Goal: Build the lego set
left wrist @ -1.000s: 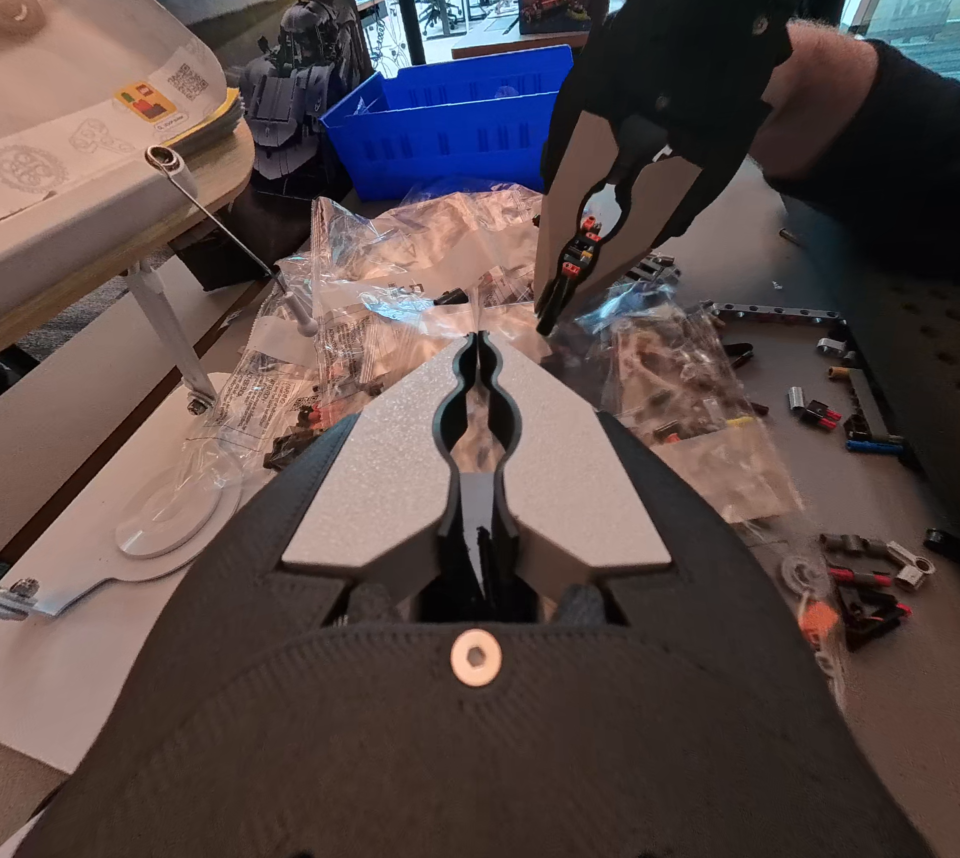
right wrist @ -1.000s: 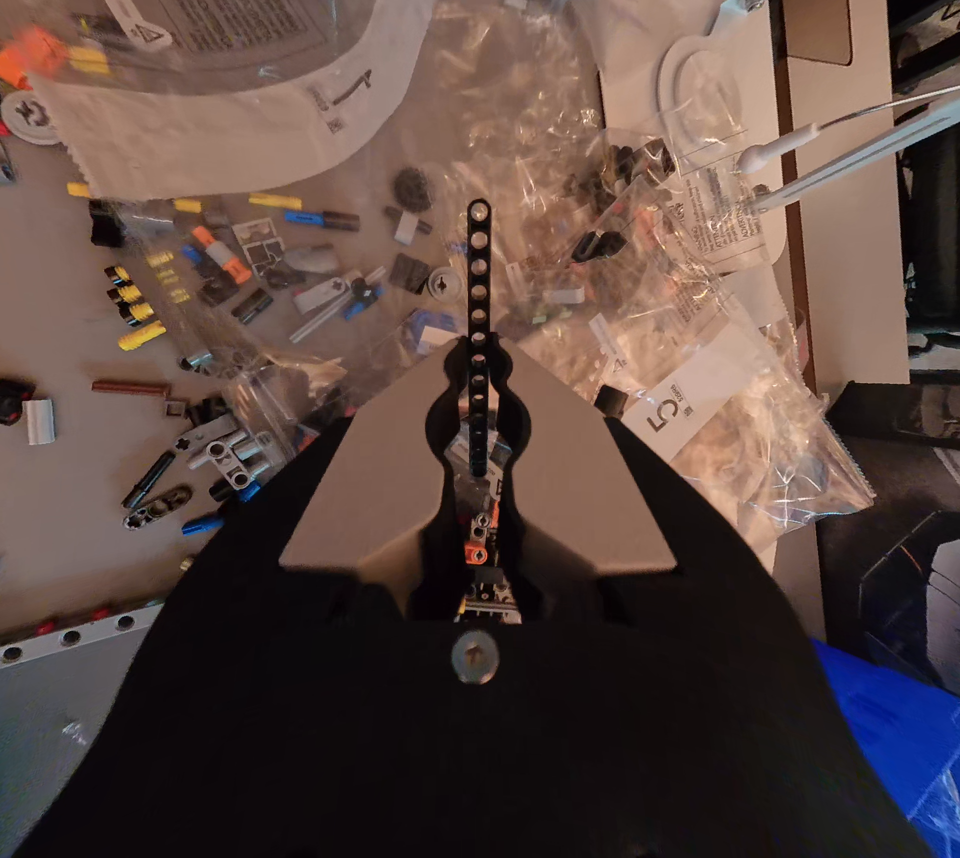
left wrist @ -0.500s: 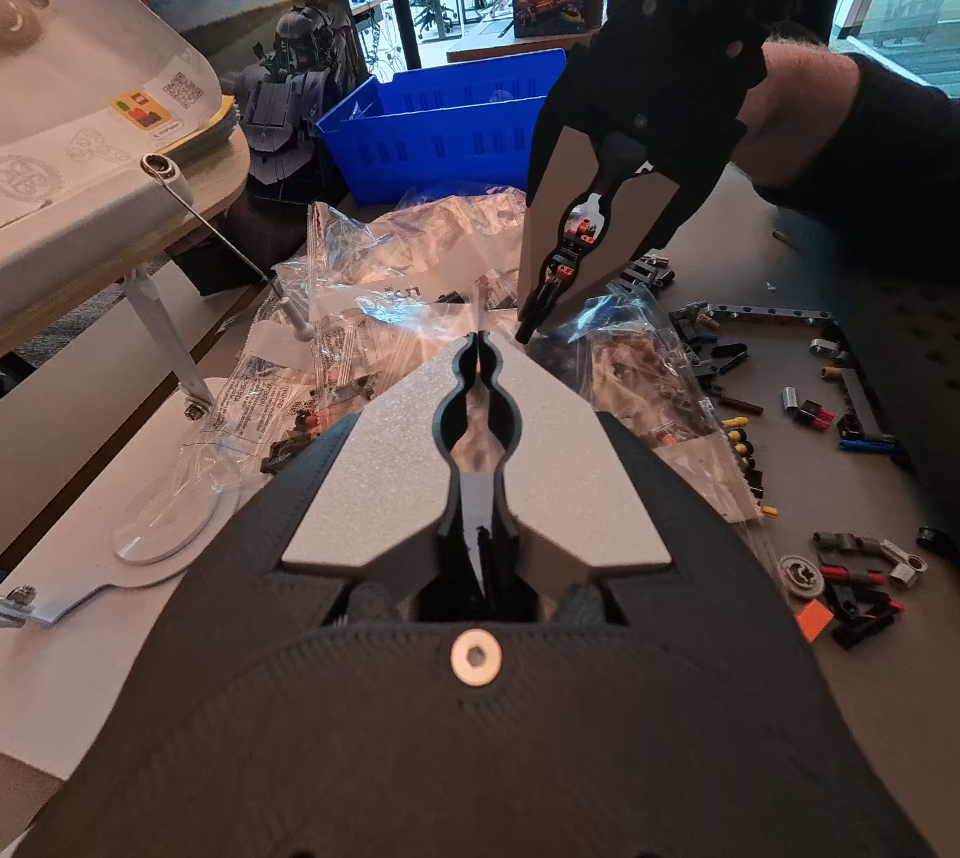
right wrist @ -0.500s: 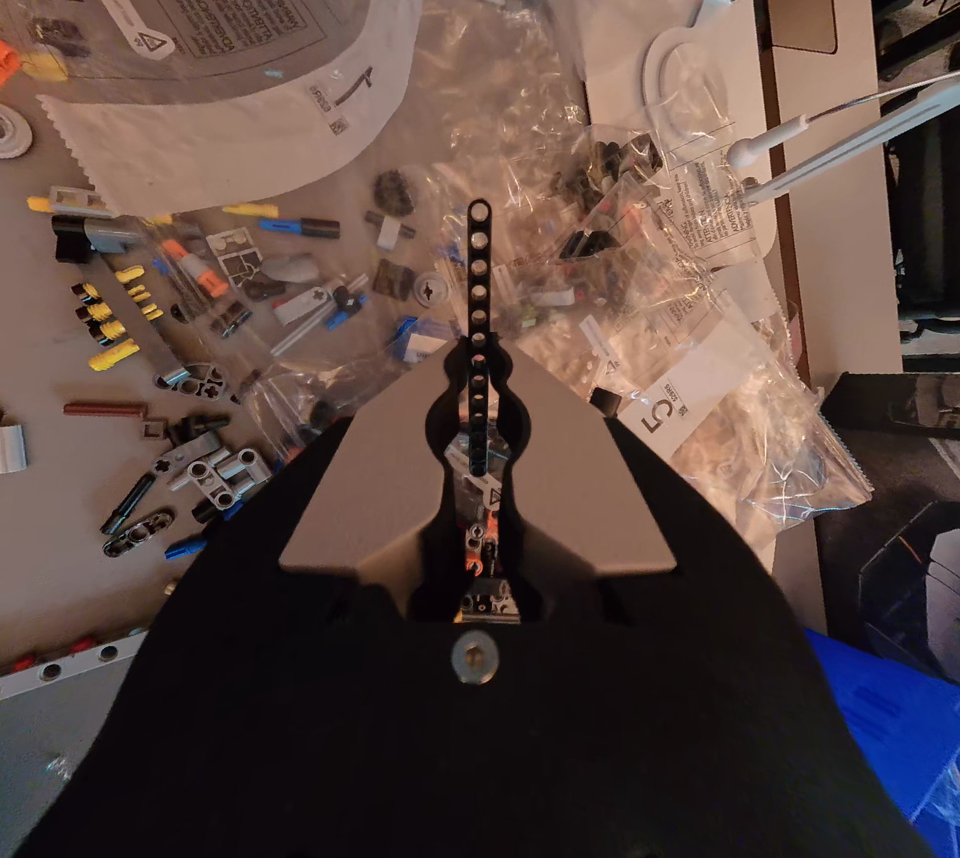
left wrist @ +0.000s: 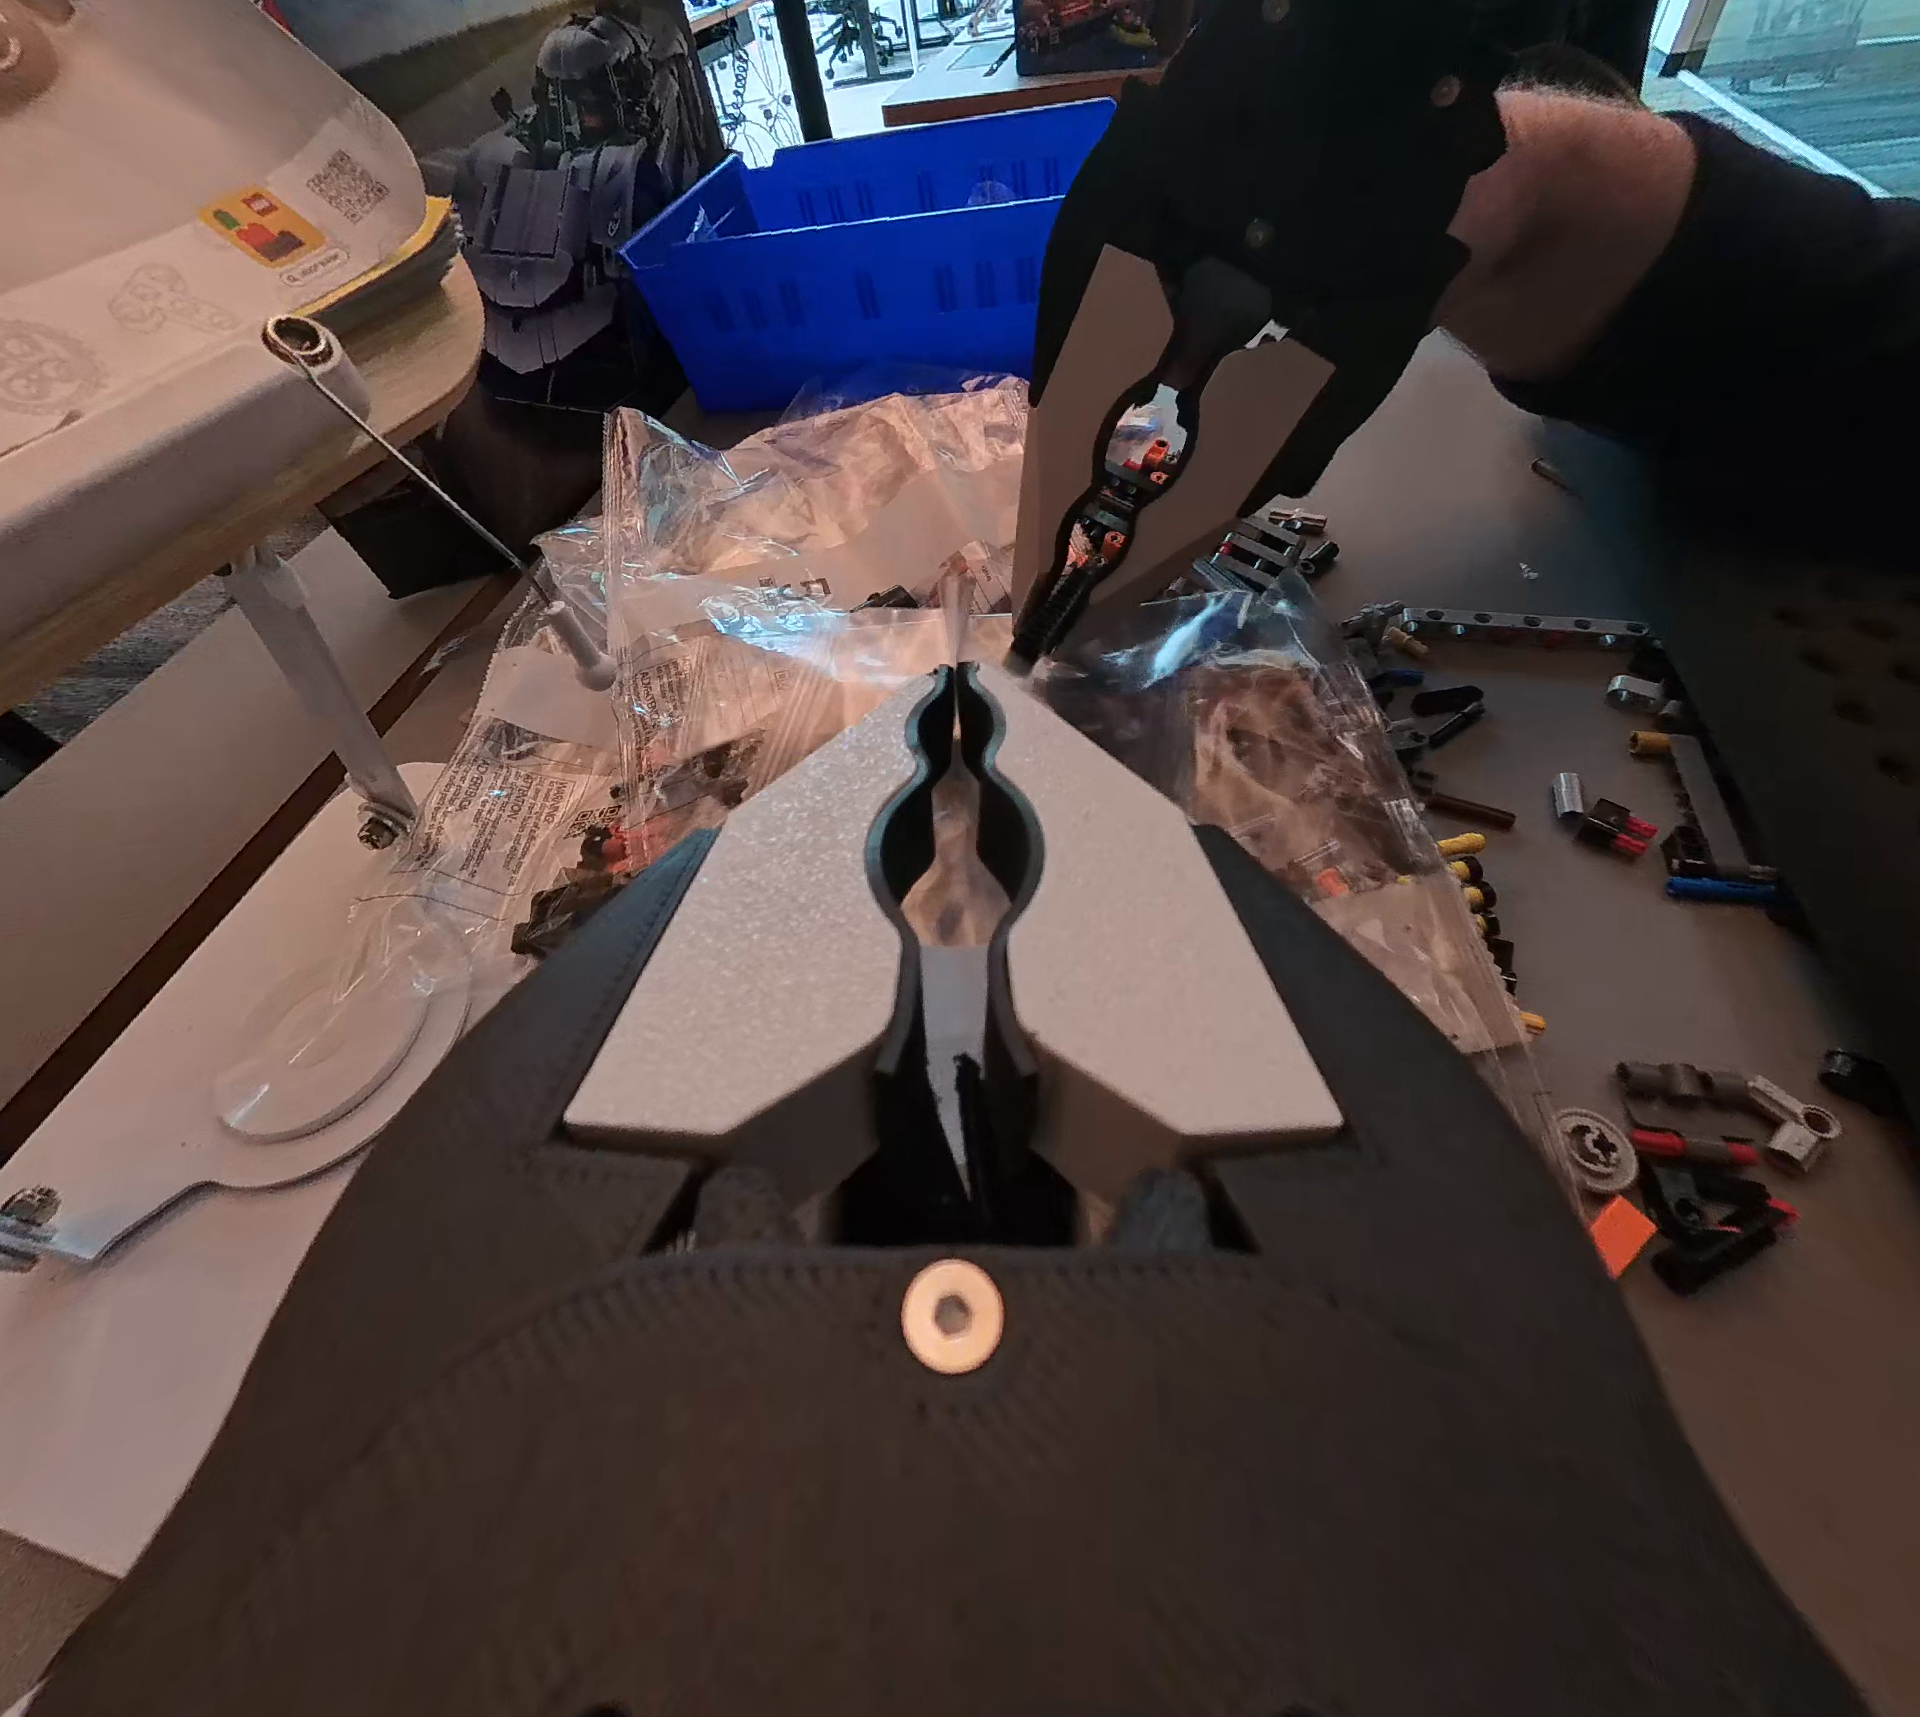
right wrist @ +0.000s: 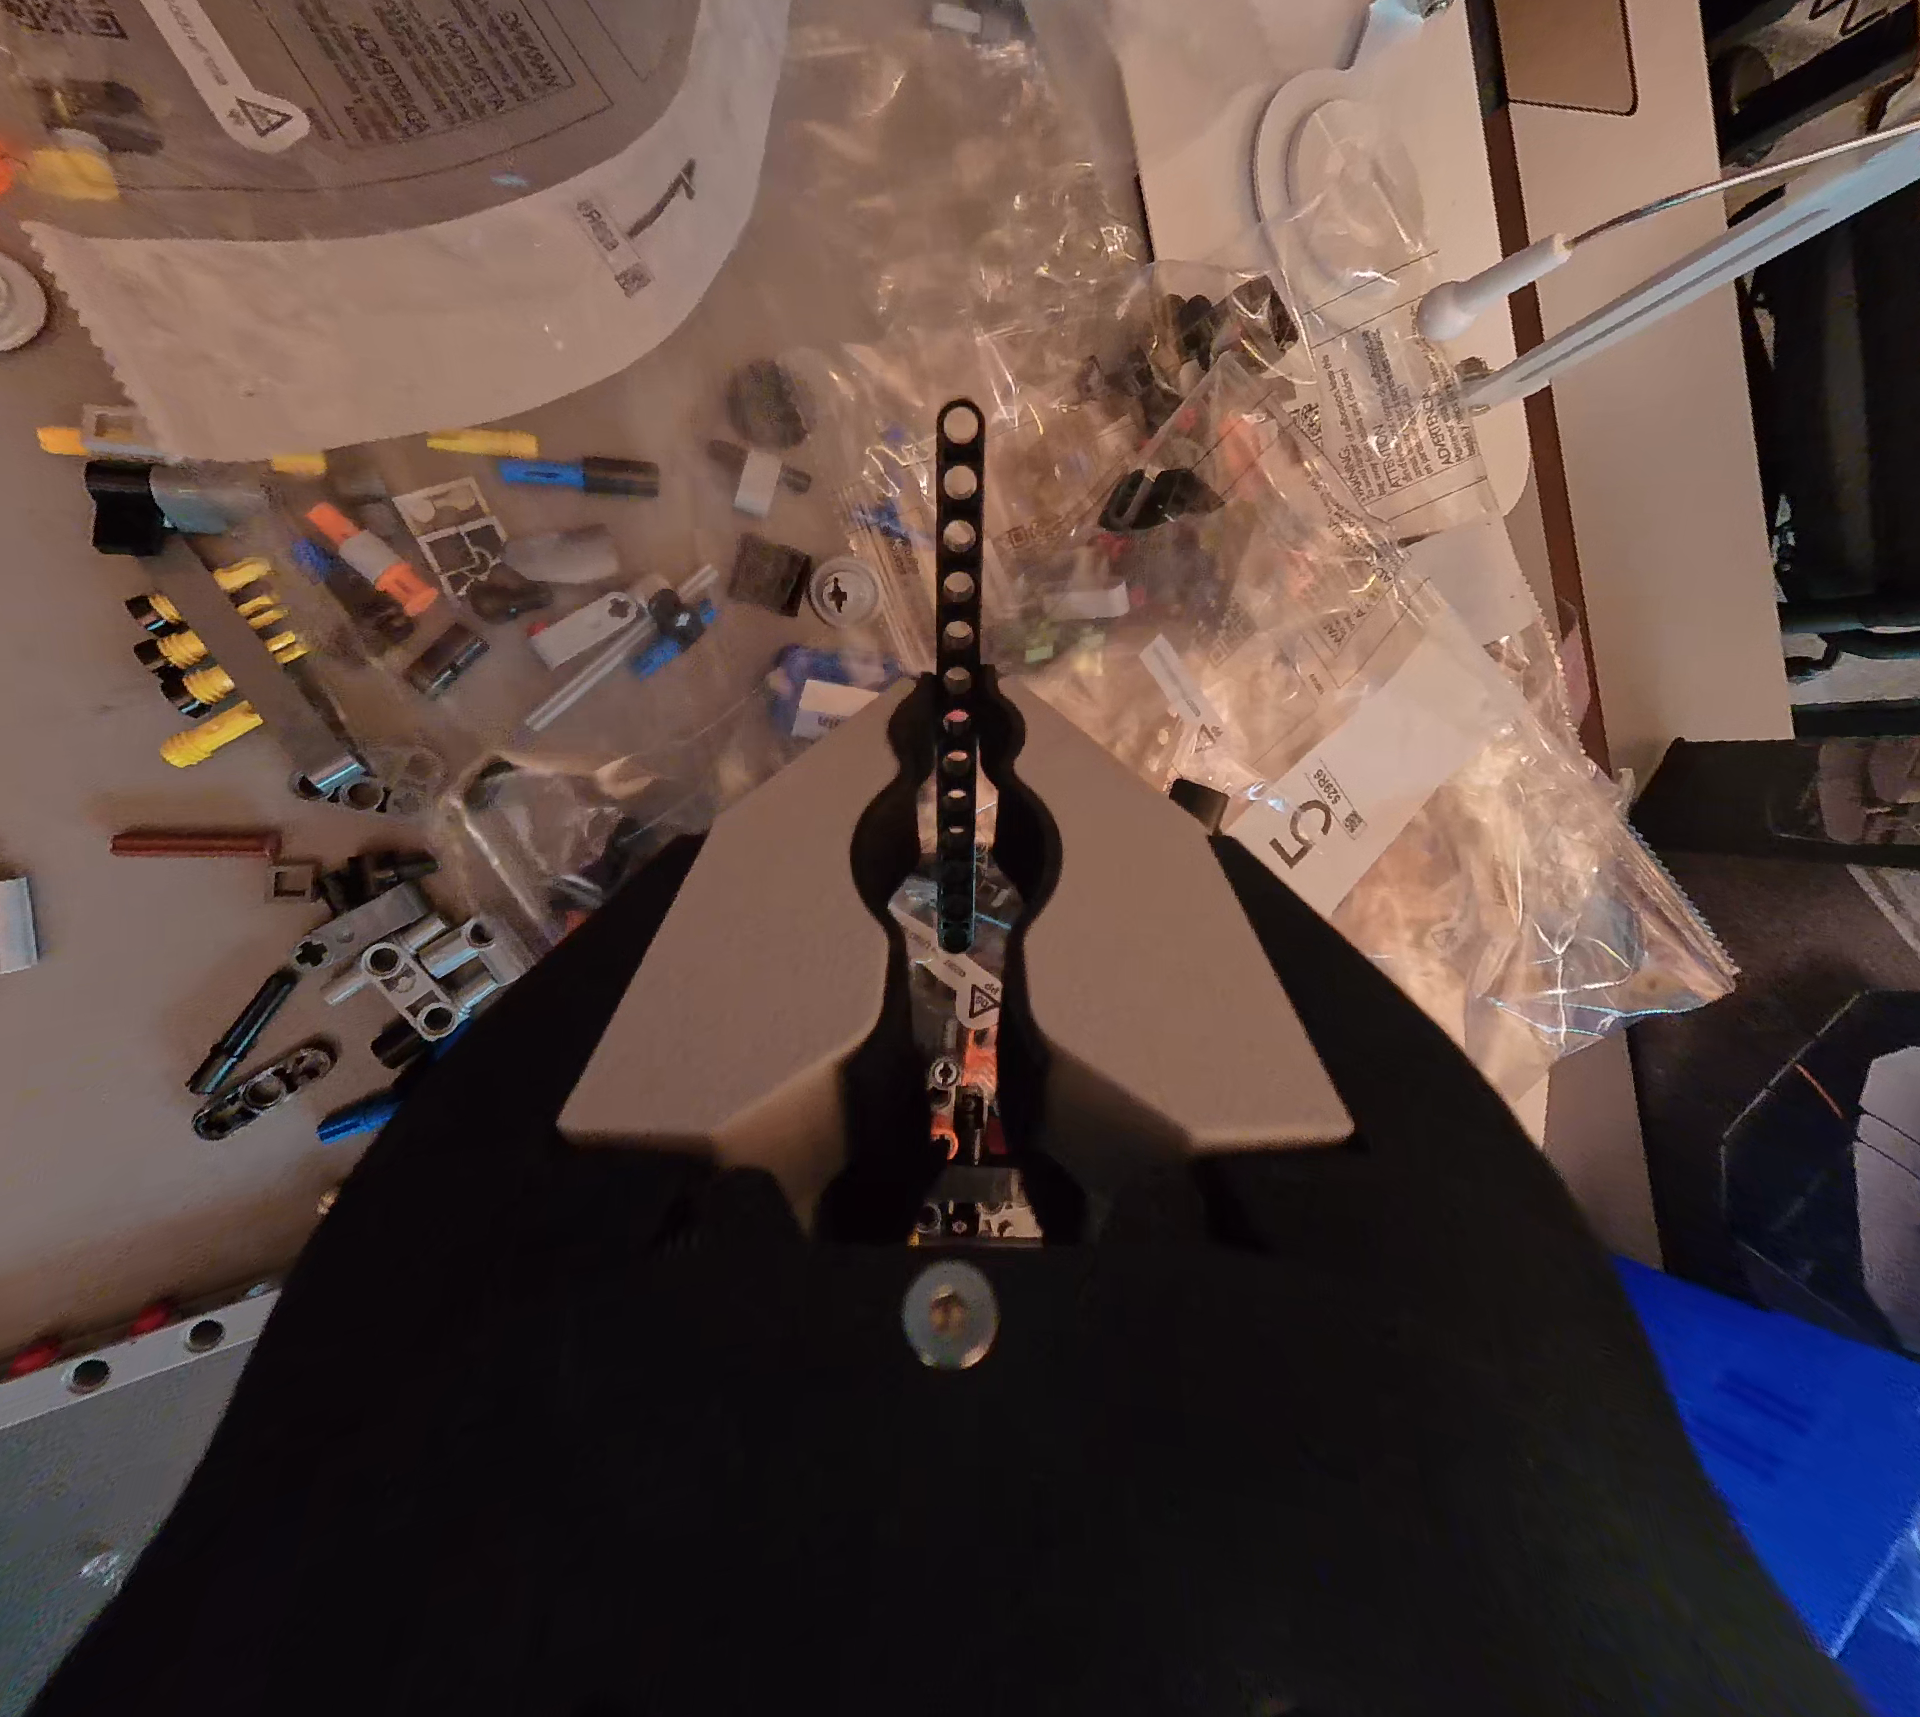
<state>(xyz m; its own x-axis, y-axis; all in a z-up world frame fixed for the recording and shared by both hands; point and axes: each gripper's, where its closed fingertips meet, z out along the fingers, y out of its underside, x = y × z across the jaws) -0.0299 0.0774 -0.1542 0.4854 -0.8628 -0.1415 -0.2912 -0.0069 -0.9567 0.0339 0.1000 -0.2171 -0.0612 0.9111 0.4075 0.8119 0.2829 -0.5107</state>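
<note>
The right gripper (right wrist: 957, 680) is clamped on a long black plastic beam with a row of round holes (right wrist: 958, 566), which juts forward past its tips above clear plastic bags of parts (right wrist: 1351, 732). The left gripper (left wrist: 956, 680) is closed on nothing, near those bags.

Left gripper (left wrist: 956, 680): black ribbed printed shell, two pale grey wedge fingers (left wrist: 769, 919) with wavy black inner edges, one silver screw at centre. Right gripper (right wrist: 956, 680): same build, black shell, grey wedges. Person's sleeve (left wrist: 1766, 285): dark, long.
</note>
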